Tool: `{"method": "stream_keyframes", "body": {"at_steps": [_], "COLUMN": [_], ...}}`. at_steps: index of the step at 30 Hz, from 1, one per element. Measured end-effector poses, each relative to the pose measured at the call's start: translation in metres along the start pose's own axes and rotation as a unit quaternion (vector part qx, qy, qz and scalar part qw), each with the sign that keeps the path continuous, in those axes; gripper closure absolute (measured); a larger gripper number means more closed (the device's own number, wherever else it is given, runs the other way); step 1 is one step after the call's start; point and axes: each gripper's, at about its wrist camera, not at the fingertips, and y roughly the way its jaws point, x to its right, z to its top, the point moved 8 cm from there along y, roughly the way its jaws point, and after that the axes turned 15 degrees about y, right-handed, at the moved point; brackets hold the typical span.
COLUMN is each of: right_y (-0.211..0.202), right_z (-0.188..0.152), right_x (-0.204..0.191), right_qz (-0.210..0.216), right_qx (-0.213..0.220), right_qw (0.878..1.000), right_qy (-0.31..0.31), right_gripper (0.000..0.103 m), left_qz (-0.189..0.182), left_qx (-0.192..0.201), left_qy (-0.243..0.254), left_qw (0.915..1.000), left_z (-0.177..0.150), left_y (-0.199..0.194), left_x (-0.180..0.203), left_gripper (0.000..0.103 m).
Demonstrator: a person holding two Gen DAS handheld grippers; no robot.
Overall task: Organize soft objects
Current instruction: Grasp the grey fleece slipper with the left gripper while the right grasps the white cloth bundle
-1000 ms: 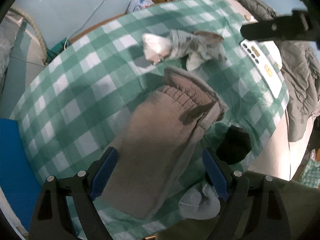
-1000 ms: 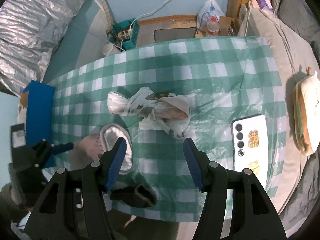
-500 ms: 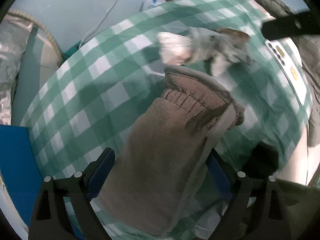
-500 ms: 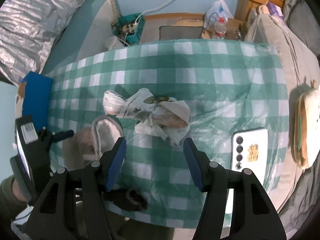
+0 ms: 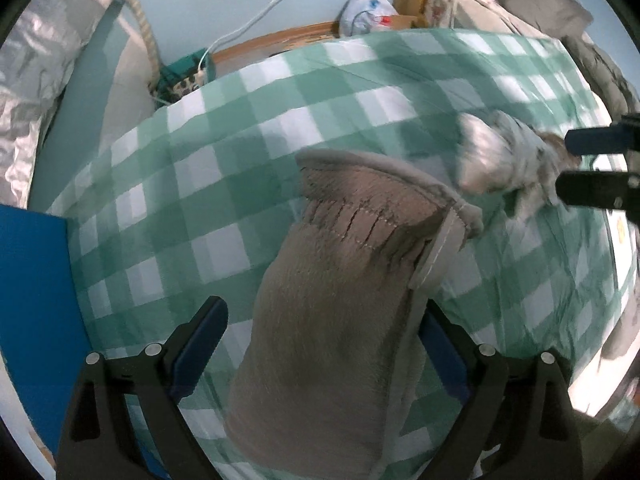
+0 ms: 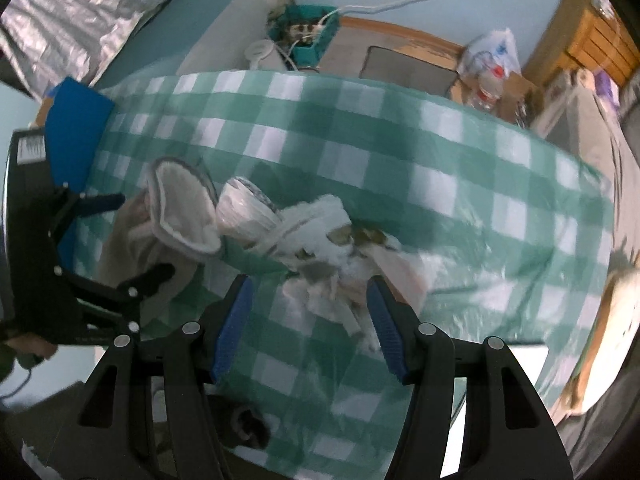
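Observation:
A taupe fleece sock (image 5: 332, 320) with a pale lining lies on the green-checked tablecloth (image 5: 192, 184). My left gripper (image 5: 320, 344) points down over it and stands wide open. The sock lies between the jaws: the right pad is at its edge, the left pad is apart from it. In the right wrist view that sock (image 6: 180, 208) and the left gripper (image 6: 128, 236) are at the left. My right gripper (image 6: 308, 320) hangs open just above a crumpled white patterned bundle (image 6: 320, 248), whose near end lies between the pads. The bundle (image 5: 500, 152) and right gripper (image 5: 592, 164) show at the right edge.
A blue board (image 6: 76, 116) lies at the table's left end. A dark sock (image 6: 248, 424) sits at the front edge, a white phone (image 6: 520, 360) at the right. A plush toy (image 6: 612, 312) lies on the bed beyond. A plastic bag (image 6: 492, 52) and a power-strip basket (image 6: 308, 36) are on the floor behind.
Both grippers have come lower and nearer to the cloth. The left one has spread wider and closed in over the taupe sock. The right one has rolled and dropped toward the white bundle.

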Motion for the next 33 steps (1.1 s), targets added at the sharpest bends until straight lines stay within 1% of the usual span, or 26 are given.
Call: {"method": "stream_keyframes", "body": {"at_steps": [3,5,7,9,12,16,20,24,27,28,29,33], "right_y": [0.007,0.012,0.018,0.023,0.030,0.036,0.042,0.044,0.041,0.040,0.039,0.028], "right_z": [0.005,0.008,0.008,0.006,0.006,0.008,0.010,0.013,0.015,0.014,0.014,0.011], "right_x": [-0.006,-0.009,-0.012,-0.016,-0.015,-0.009,-0.006,-0.004,-0.003,-0.004,-0.004,-0.004], "right_qz": [-0.010,-0.020,-0.032,-0.037,-0.053,-0.061,-0.075,-0.073,-0.050,-0.044,-0.038,-0.009], "right_qx": [0.001,0.001,-0.002,-0.008,-0.011,-0.010,-0.007,-0.008,-0.009,-0.008,-0.008,0.009], "right_qw": [1.000,0.999,0.997,0.996,0.993,0.993,0.993,0.994,0.997,0.997,0.998,1.000], "right_qy": [-0.026,-0.046,-0.067,-0.083,-0.101,-0.096,-0.090,-0.078,-0.060,-0.057,-0.052,-0.027], "right_gripper": [0.044,0.044,0.044,0.044,0.044,0.044,0.044,0.044,0.053,0.063,0.068,0.071], "left_qz": [-0.013,-0.027,-0.042,-0.051,-0.051,-0.055,-0.061,-0.064,-0.070,-0.072,-0.072,-0.071], "left_qx": [-0.002,-0.003,-0.001,0.002,0.007,0.013,0.018,0.026,0.031,0.034,0.037,0.045], "left_qy": [-0.013,-0.026,-0.035,-0.038,-0.036,-0.032,-0.035,-0.031,-0.030,-0.030,-0.031,-0.031], "left_qw": [0.9998,0.9993,0.9985,0.9980,0.9980,0.9979,0.9974,0.9971,0.9966,0.9964,0.9963,0.9960], "left_z": [0.000,-0.002,-0.005,-0.006,-0.007,-0.008,-0.010,-0.011,-0.012,-0.013,-0.012,-0.014], "left_y": [0.006,0.009,0.010,0.010,0.008,-0.001,-0.008,-0.015,-0.016,-0.018,-0.020,-0.024], "left_x": [-0.008,-0.011,-0.013,-0.011,-0.010,-0.006,-0.006,-0.003,-0.003,-0.003,-0.003,-0.005], "left_gripper": [0.008,0.011,0.022,0.028,0.038,0.048,0.056,0.065,0.071,0.073,0.073,0.075]}}
